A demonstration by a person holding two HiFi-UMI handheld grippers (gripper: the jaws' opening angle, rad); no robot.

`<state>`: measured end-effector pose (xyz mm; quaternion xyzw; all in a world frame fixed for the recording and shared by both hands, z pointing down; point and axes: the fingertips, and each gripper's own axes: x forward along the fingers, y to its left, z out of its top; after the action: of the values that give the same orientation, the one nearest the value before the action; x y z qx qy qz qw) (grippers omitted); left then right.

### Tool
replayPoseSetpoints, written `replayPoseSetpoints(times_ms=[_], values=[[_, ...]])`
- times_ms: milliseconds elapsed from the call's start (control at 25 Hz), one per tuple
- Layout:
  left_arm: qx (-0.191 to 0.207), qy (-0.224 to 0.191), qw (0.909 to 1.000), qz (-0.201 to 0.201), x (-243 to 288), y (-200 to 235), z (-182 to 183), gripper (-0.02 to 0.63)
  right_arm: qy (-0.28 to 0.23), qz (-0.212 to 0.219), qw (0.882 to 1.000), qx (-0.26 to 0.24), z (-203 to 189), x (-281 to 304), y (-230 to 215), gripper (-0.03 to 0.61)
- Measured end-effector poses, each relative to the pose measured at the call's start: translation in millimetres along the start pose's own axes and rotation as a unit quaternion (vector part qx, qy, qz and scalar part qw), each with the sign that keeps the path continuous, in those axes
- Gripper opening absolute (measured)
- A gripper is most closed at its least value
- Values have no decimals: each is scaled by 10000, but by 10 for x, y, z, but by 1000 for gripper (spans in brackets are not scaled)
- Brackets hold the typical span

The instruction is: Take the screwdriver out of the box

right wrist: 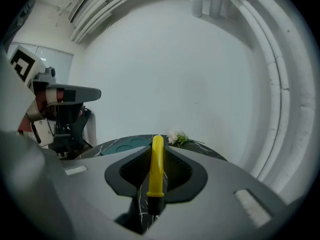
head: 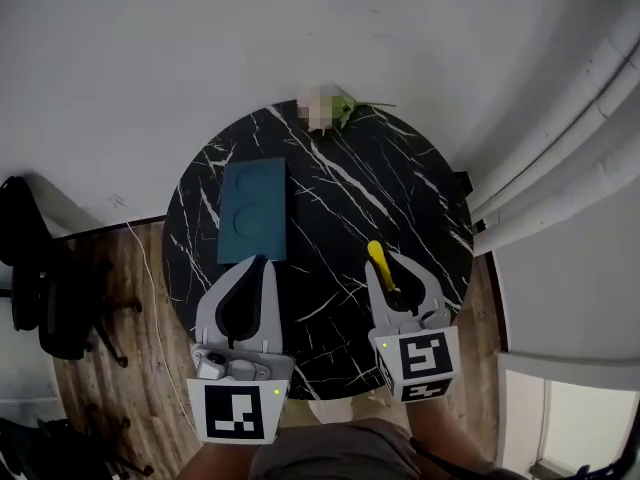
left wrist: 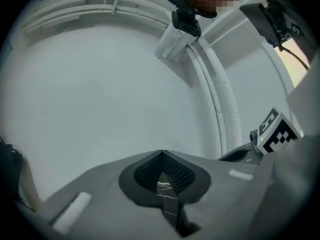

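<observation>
A yellow-handled screwdriver (head: 378,263) sits between the jaws of my right gripper (head: 390,273), which is shut on it above the right half of the round black marble table (head: 380,188). In the right gripper view the yellow handle (right wrist: 156,166) stands upright between the pads and sticks out past the tips. The teal box (head: 254,211) lies closed on the left half of the table. My left gripper (head: 258,261) hovers just in front of the box's near edge, its tips touching with nothing between them. In the left gripper view the left gripper (left wrist: 161,154) mostly faces the white wall.
A small bunch of flowers (head: 345,111) lies at the table's far edge. White pipes (head: 560,148) run along the wall on the right. Dark bags and a chair (head: 40,288) stand on the wooden floor to the left, with a thin cable beside them.
</observation>
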<state>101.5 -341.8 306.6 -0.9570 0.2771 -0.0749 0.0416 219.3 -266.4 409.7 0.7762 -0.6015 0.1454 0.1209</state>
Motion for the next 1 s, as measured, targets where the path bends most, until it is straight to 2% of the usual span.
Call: replayPoseSetpoints(times_ms=[160,720,840,1000], values=[[147,291,9995,42,68,5,-235,1,289,11,9995,124,-342,186,-33,100],[166,1025,9946,-22,354,44,-842,0,1352,127,9895,489,-1449,646,-88,100],[189,1099,9938,-29,391,59,-903,2,1592,111,9857,547,-1632,704,-89,101],[293,975,9948,-14,462,98,-862,2,1833,100,9811,608,-1761,750,-87,103]])
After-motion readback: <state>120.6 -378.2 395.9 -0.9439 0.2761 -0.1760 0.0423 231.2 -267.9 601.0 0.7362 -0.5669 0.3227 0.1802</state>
